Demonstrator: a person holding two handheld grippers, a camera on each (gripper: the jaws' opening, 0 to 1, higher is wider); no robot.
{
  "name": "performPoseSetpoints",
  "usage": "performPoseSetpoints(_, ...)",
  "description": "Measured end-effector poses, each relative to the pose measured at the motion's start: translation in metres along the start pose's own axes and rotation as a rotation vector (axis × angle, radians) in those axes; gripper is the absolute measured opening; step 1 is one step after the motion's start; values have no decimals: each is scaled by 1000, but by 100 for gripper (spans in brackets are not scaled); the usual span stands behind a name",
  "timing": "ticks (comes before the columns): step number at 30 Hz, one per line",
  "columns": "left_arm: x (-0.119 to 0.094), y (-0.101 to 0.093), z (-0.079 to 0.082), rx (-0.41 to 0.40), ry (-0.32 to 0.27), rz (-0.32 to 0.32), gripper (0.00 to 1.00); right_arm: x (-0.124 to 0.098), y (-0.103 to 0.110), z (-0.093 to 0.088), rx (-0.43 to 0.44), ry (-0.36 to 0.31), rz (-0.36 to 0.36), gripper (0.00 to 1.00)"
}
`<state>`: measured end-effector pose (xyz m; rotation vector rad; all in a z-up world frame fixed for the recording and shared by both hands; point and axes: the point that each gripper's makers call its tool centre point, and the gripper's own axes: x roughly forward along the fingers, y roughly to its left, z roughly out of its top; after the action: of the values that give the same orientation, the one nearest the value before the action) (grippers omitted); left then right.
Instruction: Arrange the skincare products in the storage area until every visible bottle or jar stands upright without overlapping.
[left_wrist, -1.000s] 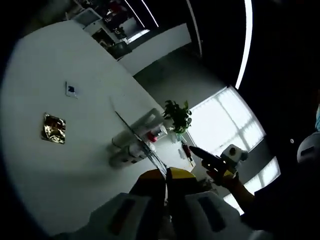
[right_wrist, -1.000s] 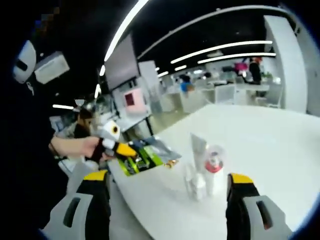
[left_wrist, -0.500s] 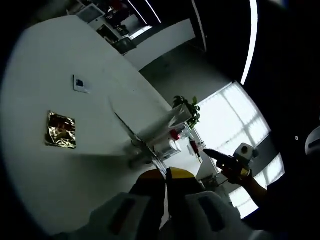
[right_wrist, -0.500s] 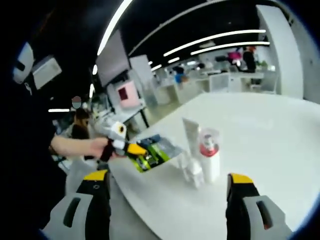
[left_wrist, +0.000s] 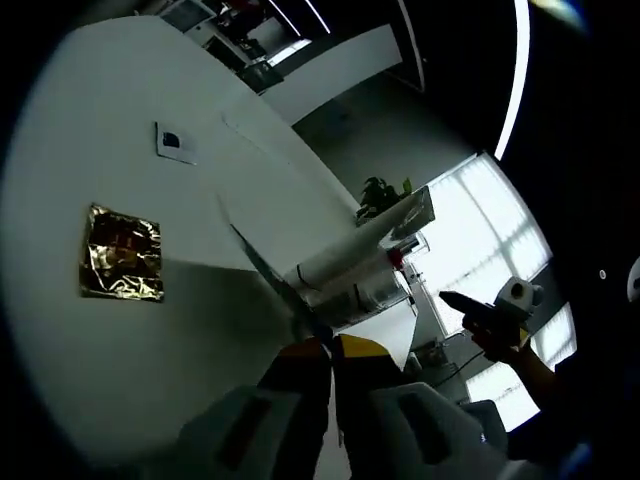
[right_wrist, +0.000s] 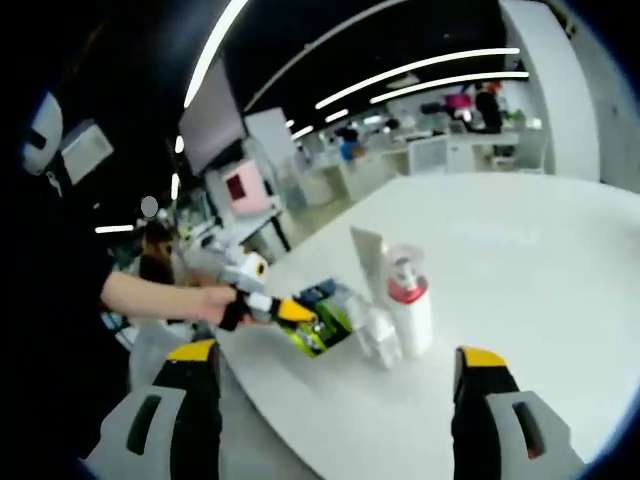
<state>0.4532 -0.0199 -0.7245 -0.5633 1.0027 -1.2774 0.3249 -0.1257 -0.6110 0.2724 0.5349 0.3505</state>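
Green and glossy, a flat sachet is being pinched in the closed left gripper, edge just beside the white tube and red-capped bottle standing ahead on the white table. The right gripper is hanging open, empty. Likely best practice: keep the sachet low, avoiding toppling the upright cluster.

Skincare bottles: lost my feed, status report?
Left claw shut on green packet. Right claw open, empty. Bottles upright, clustered on white table.
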Motion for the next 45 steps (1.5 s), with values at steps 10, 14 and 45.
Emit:
performPoseSetpoints(10,7,18,-9,-113,30,53,5,4,1,-2,14,3,10,99)
performPoseSetpoints(14,6,24,-11,-125,33,80,5,6,3,-2,14,6,15,99)
performPoseSetpoints(45,-6,32,-18,-106,22,241,29,7,3,-2,36,-5,32,99)
